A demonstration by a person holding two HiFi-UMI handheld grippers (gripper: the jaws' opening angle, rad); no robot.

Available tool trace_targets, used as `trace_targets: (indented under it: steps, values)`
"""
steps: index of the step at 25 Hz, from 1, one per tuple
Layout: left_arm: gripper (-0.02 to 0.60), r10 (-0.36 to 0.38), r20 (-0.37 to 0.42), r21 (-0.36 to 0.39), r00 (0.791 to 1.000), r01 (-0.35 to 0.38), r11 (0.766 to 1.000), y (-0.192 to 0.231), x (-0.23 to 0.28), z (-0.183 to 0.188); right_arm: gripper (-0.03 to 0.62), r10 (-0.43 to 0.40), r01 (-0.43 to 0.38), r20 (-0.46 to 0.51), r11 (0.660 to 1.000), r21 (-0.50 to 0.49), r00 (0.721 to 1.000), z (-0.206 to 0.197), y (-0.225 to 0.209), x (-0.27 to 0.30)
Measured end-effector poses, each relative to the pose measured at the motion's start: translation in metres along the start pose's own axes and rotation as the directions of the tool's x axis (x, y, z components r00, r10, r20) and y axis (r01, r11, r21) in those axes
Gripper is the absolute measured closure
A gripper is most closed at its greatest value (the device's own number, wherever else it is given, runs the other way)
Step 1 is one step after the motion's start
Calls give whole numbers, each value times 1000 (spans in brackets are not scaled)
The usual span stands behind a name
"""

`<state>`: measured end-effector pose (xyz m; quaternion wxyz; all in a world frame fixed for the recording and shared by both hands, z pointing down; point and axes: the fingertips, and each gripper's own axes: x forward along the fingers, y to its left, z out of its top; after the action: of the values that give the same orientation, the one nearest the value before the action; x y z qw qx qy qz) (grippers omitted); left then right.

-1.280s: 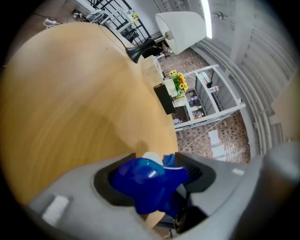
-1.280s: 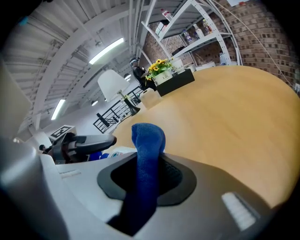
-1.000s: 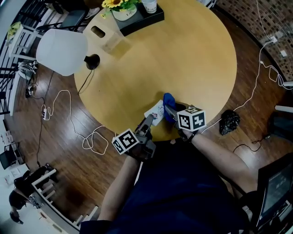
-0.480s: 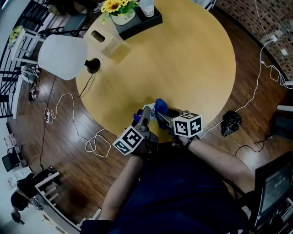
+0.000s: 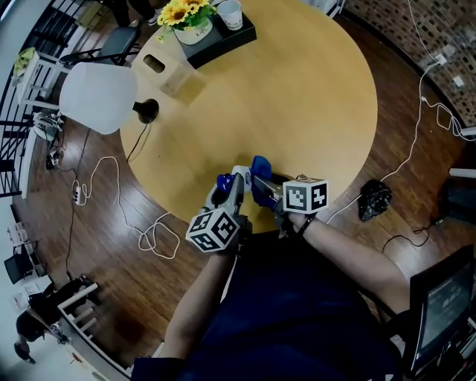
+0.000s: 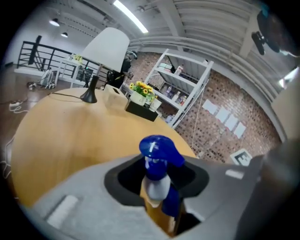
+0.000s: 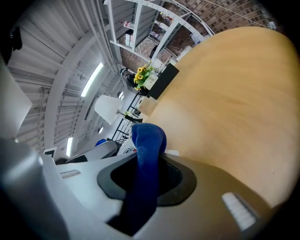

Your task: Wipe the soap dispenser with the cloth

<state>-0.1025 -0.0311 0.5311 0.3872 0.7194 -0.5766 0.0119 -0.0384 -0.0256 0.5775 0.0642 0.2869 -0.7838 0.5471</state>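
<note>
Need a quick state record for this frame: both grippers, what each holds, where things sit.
left hand-held gripper: jaws have just been closing; shut on soap dispenser
right hand-held gripper: shut on cloth
cloth position: right beside soap dispenser, contact unclear
location: near edge of table
far side: lamp, tray

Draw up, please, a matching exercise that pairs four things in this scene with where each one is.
Things:
1. soap dispenser
2. cloth
3. lamp
4. sunflowers

Places:
A. on the black tray at the far side of the table
B. in the right gripper
C. at the table's left edge in the head view
D. in the left gripper

Pairs: 1-D, 2-B, 3-C, 4-A.

The left gripper's jaws have just been closing on the soap dispenser.
</note>
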Motion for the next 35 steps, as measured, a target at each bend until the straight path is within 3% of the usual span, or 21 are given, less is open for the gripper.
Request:
trace_targets:
  steps: [2, 5, 8, 13, 17, 19, 21, 24, 26, 28, 32, 35]
  values:
    - [440, 8, -4, -45, 1000, -8, 999, 7, 1, 0, 496, 27, -26, 1, 999, -37, 1000, 0, 11, 0]
    - [440, 10, -18, -44, 1000, -11, 999, 7, 1, 1, 496, 88, -88, -8, 986, -143, 996, -1, 39, 1]
    - [440, 13, -24, -78, 1000, -15, 997, 10, 1, 0, 496, 70, -78, -42, 972, -222, 997, -8, 42, 4]
    - [440, 6, -13, -186, 1000, -8, 982, 26, -1, 0, 496, -63, 54, -77, 992, -118, 995, -20, -23, -1]
    - [440, 12, -3, -200, 1000, -12, 980, 29, -2, -1, 496, -161, 155, -91, 986, -68, 983, -22, -59, -12]
    - [440, 19, -4, -227, 1000, -20, 974, 32, -2, -4, 496, -135, 129, -72, 989, -78, 988, -15, -44, -11]
    - [440, 17, -4, -233, 1000, -17, 972, 33, -1, -6, 496, -47, 36, -73, 990, -139, 996, -8, -6, -3]
    - [440, -24, 2, -205, 1000, 24, 978, 27, 0, -4, 496, 70, -102, -134, 963, -251, 988, -9, 44, 13]
    - [440, -60, -1, -180, 998, 58, 982, 26, -2, -4, 496, 83, -125, -164, 957, -262, 983, -12, 45, 17]
    - [439, -94, -7, -154, 996, 92, 984, 26, -4, -5, 497, 46, -87, -180, 969, -230, 983, -15, 24, 14]
    - [439, -146, -30, -58, 989, 145, 988, 18, -10, -6, 497, -131, 91, -244, 981, -169, 961, -30, -48, -4]
    - [439, -190, -64, 38, 980, 193, 980, 3, -13, -11, 497, -143, 116, -257, 986, -118, 956, -35, -63, -14]
